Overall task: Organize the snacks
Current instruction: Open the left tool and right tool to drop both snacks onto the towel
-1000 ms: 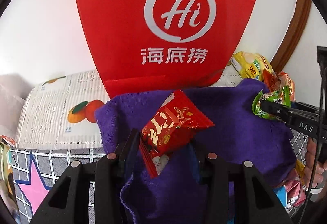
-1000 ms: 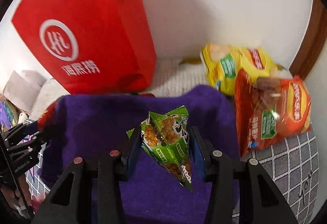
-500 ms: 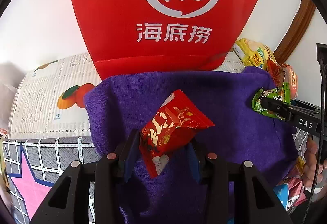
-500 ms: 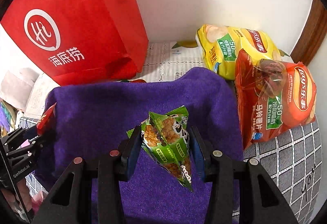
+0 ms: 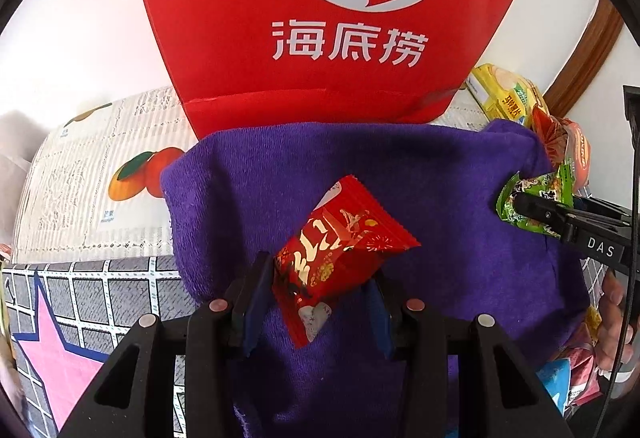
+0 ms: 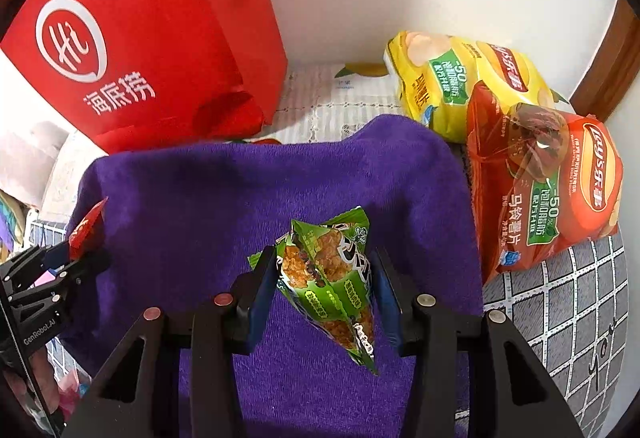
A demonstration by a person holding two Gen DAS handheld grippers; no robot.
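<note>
Left tongs (image 5: 316, 294) clamp red packet (image 5: 340, 250) — right tongs (image 6: 326, 292), green packet (image 6: 332, 274).

left tool (image 5: 316, 290) | lower over purple towel (image 5: 400, 178) | red bag (image 5: 336, 18) looms nearer

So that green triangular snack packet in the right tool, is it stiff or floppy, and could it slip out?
The green packet is probably light and fairly springy: it keeps its puffed pyramid shape and juts out unsupported. Its glossy film looks slippery, so it might slide, though the right tool pinches it on both sides. The contents look like crunchy pieces, likely crushable under a hard squeeze.
</note>
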